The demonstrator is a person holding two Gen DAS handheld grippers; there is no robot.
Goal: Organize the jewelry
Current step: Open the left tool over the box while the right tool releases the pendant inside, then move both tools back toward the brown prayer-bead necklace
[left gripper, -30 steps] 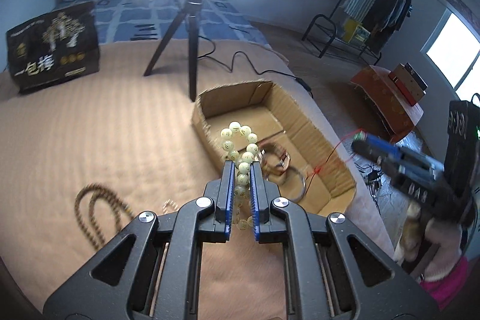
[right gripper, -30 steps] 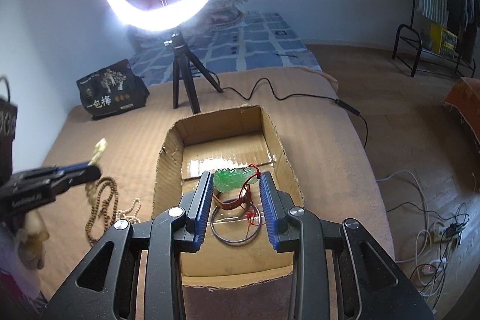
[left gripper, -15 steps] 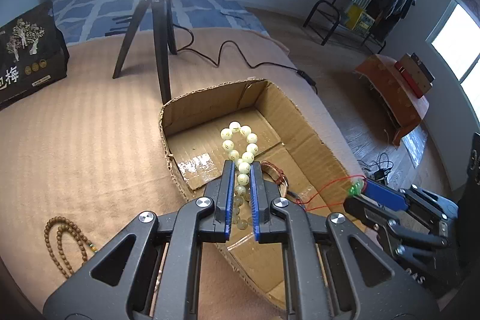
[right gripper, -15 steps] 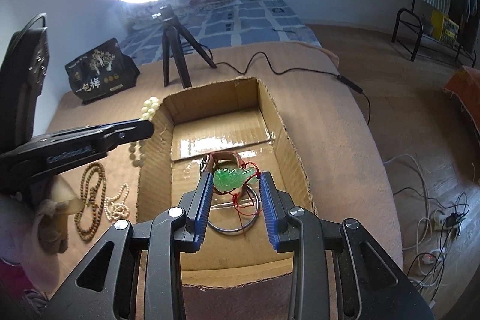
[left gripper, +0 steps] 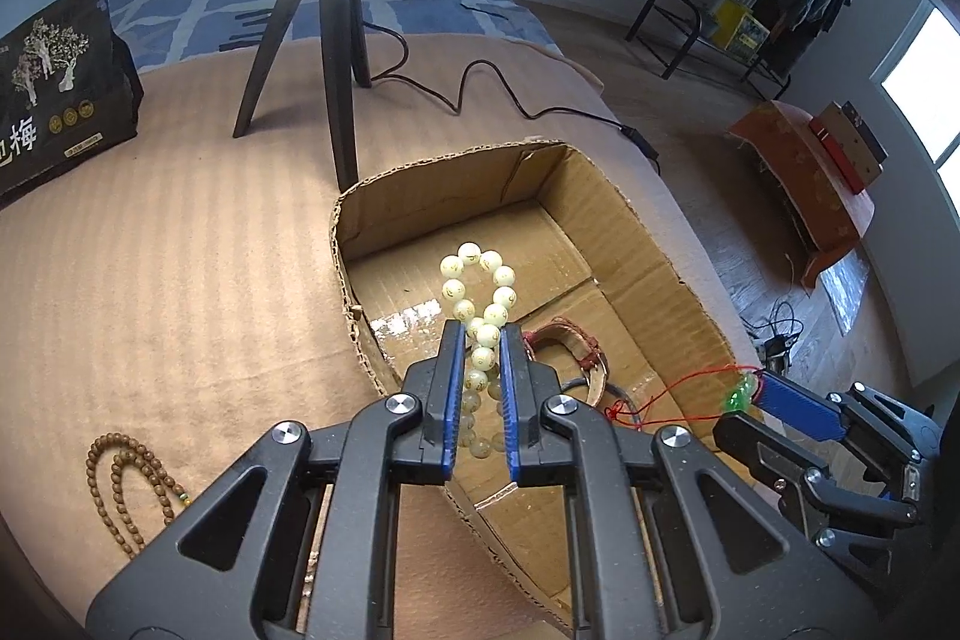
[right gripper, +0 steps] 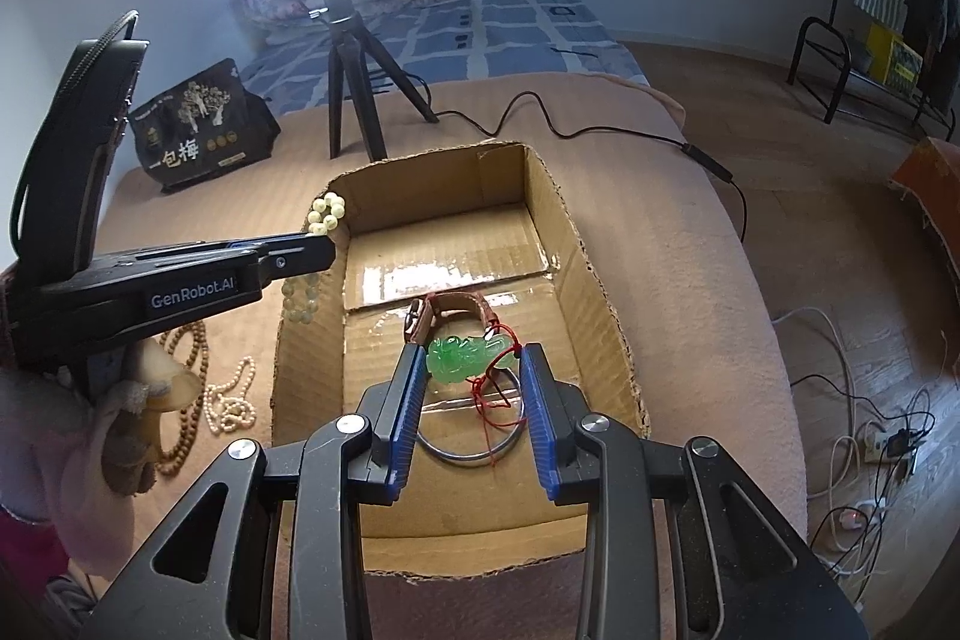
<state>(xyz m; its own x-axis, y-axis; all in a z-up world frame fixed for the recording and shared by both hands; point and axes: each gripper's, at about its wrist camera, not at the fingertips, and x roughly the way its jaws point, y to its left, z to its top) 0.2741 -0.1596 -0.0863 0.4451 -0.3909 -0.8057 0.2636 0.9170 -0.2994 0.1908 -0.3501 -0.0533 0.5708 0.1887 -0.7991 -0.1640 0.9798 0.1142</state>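
My left gripper [left gripper: 482,334] is shut on a pale green bead bracelet [left gripper: 479,280] and holds it over the left wall of the open cardboard box [left gripper: 654,250]. The bracelet also shows in the right wrist view [right gripper: 324,217] at the box's left rim. My right gripper [right gripper: 471,358] is shut on a green jade pendant [right gripper: 465,355] with a red cord [right gripper: 489,400], above the box [right gripper: 600,316]. Inside the box lie a brown leather watch [right gripper: 447,313] and a metal bangle [right gripper: 474,451].
A brown bead necklace [left gripper: 129,484] and a cream bead strand [right gripper: 231,400] lie on the tan blanket left of the box. A ring light tripod [right gripper: 351,88], its cable [left gripper: 480,94] and a black bag [left gripper: 54,82] stand behind the box.
My left gripper has carried the bead bracelet right, from the blanket to over the box's left wall. My right gripper has lifted the jade pendant slightly over the box.
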